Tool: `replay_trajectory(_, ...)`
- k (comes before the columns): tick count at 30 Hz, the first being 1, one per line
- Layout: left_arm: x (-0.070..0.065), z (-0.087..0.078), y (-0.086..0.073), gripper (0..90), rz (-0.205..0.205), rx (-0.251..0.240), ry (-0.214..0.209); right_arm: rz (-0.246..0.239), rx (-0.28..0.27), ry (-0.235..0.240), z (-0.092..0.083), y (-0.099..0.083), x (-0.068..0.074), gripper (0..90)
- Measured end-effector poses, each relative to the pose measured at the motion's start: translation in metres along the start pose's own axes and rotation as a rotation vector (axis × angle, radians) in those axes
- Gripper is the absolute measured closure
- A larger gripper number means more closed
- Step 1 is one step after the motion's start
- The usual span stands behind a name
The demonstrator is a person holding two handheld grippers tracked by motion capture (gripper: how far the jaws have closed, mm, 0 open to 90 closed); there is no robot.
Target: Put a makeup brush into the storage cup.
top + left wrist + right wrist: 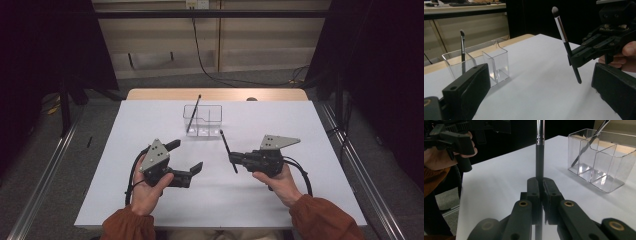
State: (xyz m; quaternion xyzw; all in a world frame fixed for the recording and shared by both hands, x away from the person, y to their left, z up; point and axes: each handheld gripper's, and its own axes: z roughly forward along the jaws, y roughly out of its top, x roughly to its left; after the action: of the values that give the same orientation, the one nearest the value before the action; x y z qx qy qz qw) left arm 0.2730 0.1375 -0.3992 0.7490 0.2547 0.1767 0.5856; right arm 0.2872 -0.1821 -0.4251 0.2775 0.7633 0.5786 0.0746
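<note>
My right gripper [234,159] is shut on the black handle of a makeup brush [227,149], and its jaws meet on the shaft [539,185]. The brush [566,45] stands tilted above the table, with its dark bristle tip up and its handle end clear of the table. Left of it, my left gripper [185,157] is open, its two jaws wide apart [540,75] with nothing between them. A clear plastic organizer [212,112] with several compartments stands at the table's far middle. A second brush [193,114] leans in its left compartment.
The white table top [280,120] spreads around both hands, with a wooden strip [165,94] behind it. The organizer [609,170] lies ahead and right of the right jaws; its other compartments hold nothing. A hand [439,157] with the left gripper shows at upper left.
</note>
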Motion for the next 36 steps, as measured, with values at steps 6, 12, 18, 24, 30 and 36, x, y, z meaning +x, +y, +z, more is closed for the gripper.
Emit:
replay_trajectory(6,-0.001,0.005,0.003,2.0,0.002,0.001,-0.011,0.002,0.0,0.002,0.001,0.0,0.0,84.4)
replay_trajectory(12,-0.006,0.014,0.008,2.0,0.009,0.0,-0.034,0.001,0.007,0.009,0.002,-0.002,0.001,84.4)
replay_trajectory(18,-0.01,0.026,0.013,2.6,0.008,0.001,-0.06,0.003,0.005,0.011,0.003,-0.002,0.001,84.4)
replay_trajectory(24,-0.012,0.04,0.018,2.8,-0.003,-0.006,-0.081,0.002,0.005,0.012,0.003,-0.002,0.001,84.4)
replay_trajectory(30,-0.012,0.053,0.021,3.3,-0.002,0.002,-0.098,0.009,0.002,0.008,0.002,-0.002,0.0,84.4)
replay_trajectory(36,-0.011,0.065,0.022,4.9,-0.005,0.024,-0.117,0.008,0.002,0.006,0.003,-0.003,-0.001,84.3)
